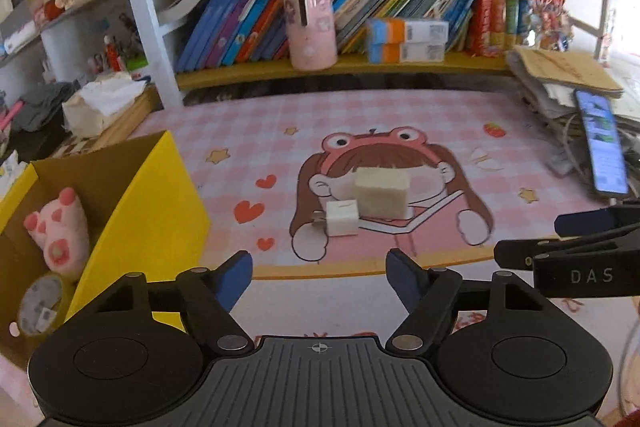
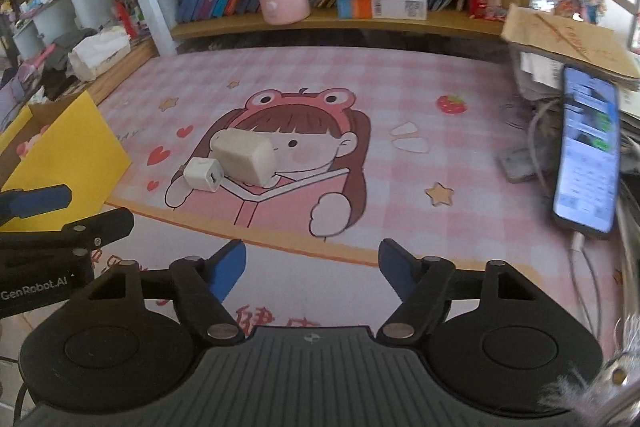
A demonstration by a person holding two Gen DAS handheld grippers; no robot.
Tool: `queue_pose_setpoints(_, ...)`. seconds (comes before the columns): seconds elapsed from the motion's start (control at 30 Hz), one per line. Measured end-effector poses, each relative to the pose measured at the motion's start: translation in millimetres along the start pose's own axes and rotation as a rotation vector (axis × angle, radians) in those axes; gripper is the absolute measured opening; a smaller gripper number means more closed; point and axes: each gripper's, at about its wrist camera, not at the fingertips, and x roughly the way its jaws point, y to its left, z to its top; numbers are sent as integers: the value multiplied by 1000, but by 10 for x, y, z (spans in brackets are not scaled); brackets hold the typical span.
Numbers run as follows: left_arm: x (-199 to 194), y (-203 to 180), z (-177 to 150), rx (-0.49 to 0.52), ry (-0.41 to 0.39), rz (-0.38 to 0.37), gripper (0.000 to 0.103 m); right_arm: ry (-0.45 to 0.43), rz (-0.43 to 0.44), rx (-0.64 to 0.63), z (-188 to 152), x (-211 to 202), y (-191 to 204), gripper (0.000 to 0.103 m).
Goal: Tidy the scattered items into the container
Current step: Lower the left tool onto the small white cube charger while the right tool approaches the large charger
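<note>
Both grippers stood partly open and empty — the left gripper (image 1: 319,277) and the right gripper (image 2: 312,269) hovered side by side above the pink mat (image 1: 400,115). Ahead of their blue fingertips lay a white charger (image 1: 341,217) touching a pale foam block (image 1: 382,194). The yellow box (image 1: 148,211) (a pink plush paw (image 1: 60,227) inside) sat left of the left gripper.

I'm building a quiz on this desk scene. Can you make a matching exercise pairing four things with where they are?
Things:
1. pink paw plush
2. white charger plug
3. smartphone
4. pink cylindrical holder

Places:
A. on the bookshelf, in front of the books
B. inside the yellow cardboard box
C. propped at the mat's right edge
D. on the mat, beside the cream foam block

Pairs: 1-B, 2-D, 3-C, 4-A
</note>
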Motion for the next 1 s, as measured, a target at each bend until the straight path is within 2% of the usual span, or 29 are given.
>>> queue_pose_setpoints(0.17,224,-43,23,6,43,1,69,24,29,-9,113,233,-19,68)
queue_pose_setpoints(0.37,446,-46,74,6,72,7,68,34,67,-51,335,489,10,65)
queue_pose_setpoints(0.67,703,-35,142,-15,95,10,68,37,134,-188,654,838,163,65)
queue_pose_setpoints(0.83,849,-52,201,-11,106,0,64,53,175,-252,748,1014,268,64)
queue_pose_setpoints(0.93,938,-66,244,-7,112,0,62,68,181,-284,773,1114,318,60)
queue_pose_setpoints(1.0,984,-86,271,-2,111,-8,62,79,196,-282,777,1162,315,54)
